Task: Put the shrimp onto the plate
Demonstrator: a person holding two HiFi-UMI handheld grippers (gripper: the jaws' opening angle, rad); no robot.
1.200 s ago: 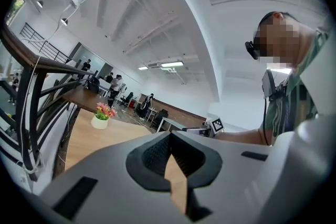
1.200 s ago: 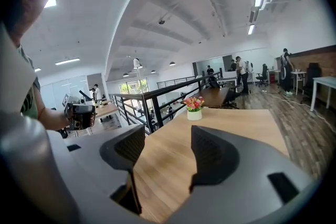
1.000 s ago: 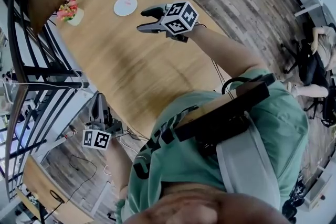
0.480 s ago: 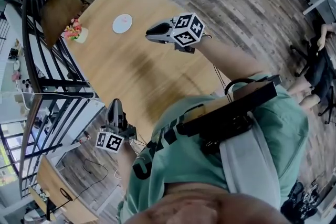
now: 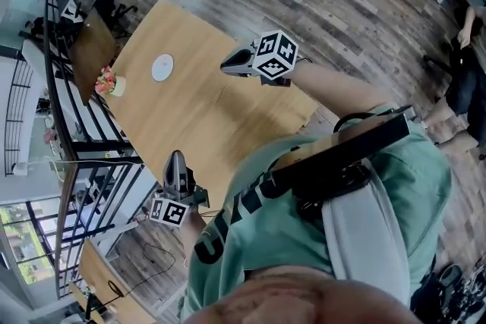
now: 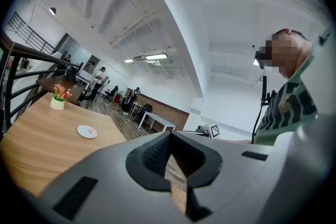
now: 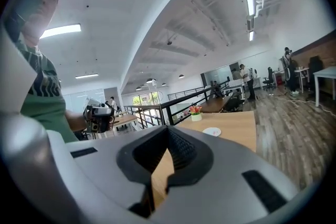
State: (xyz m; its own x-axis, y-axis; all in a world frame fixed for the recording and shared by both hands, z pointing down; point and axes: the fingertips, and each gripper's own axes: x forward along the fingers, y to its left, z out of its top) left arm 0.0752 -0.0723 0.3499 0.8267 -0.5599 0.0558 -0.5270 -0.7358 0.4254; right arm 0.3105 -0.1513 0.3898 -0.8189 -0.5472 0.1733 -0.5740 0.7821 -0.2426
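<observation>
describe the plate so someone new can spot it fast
Find the long wooden table. Toward its far end lies the plate, near a flower pot but apart from it. It is the only flat white disc there; the pot stands upright with pink flowers.

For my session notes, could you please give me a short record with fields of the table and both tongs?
table: wooden, holds a plate and a flower pot
plate: white, at the far end, apart from the flower pot
left tongs: shut, empty, by the table's near edge
right tongs: shut, empty, held over the table
shrimp: cannot be made out
</observation>
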